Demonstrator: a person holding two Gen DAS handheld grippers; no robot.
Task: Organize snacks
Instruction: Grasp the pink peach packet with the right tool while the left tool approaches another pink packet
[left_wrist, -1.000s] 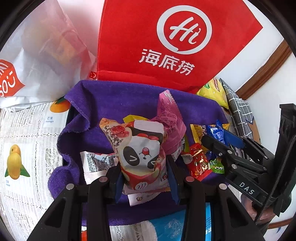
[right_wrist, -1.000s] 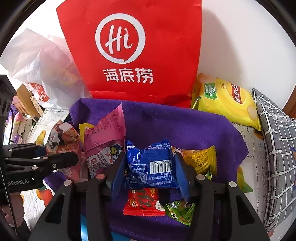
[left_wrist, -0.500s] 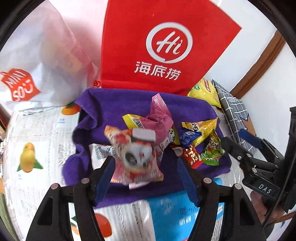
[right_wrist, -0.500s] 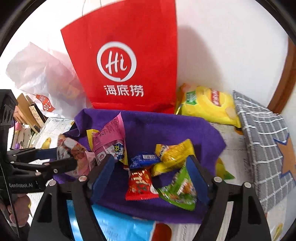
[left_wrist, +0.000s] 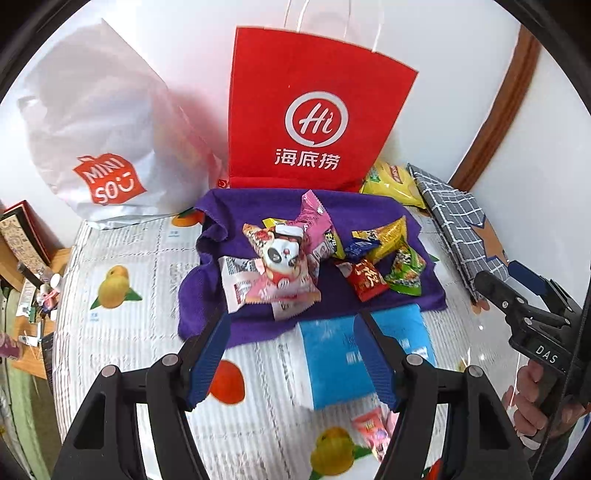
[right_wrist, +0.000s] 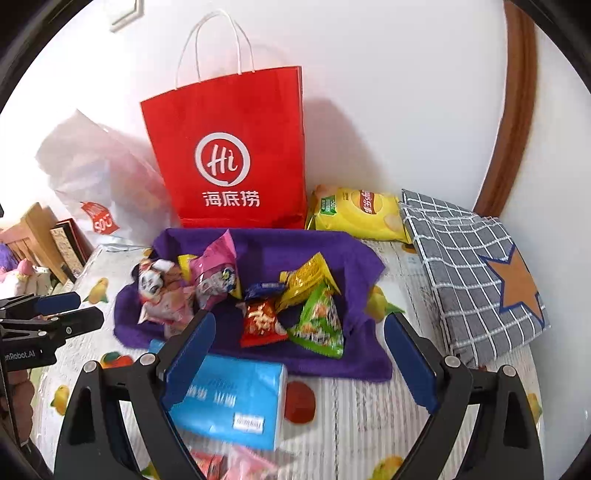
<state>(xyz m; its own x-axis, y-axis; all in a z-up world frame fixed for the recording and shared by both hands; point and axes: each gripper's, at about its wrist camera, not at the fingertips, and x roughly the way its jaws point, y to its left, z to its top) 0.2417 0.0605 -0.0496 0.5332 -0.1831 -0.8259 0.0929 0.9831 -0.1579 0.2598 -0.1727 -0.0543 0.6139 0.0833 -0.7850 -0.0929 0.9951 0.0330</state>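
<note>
Several snack packets lie on a purple cloth (left_wrist: 258, 325) (right_wrist: 332, 354). A panda-print packet (left_wrist: 284, 269) (right_wrist: 157, 291) lies on top of the left pile beside a pink packet (left_wrist: 314, 221) (right_wrist: 214, 266). A small blue packet (left_wrist: 360, 248) (right_wrist: 263, 290), a yellow one (right_wrist: 306, 277), a red one (left_wrist: 367, 278) (right_wrist: 260, 321) and a green one (left_wrist: 406, 273) (right_wrist: 319, 321) form the right pile. My left gripper (left_wrist: 291, 354) is open and empty, near the cloth's front edge. My right gripper (right_wrist: 299, 362) is open and empty, also near the front edge.
A red paper bag (left_wrist: 314, 110) (right_wrist: 229, 155) stands behind the cloth, a white plastic bag (left_wrist: 96, 147) to its left. A yellow crisp bag (right_wrist: 358, 214) and a grey checked fabric bag (right_wrist: 476, 273) lie right. A blue tissue pack (left_wrist: 354, 354) (right_wrist: 229, 402) lies in front.
Both grippers opened and pulled back. The left let go of the panda packet onto the left pile; the right let go of the blue packet onto the right pile.
</note>
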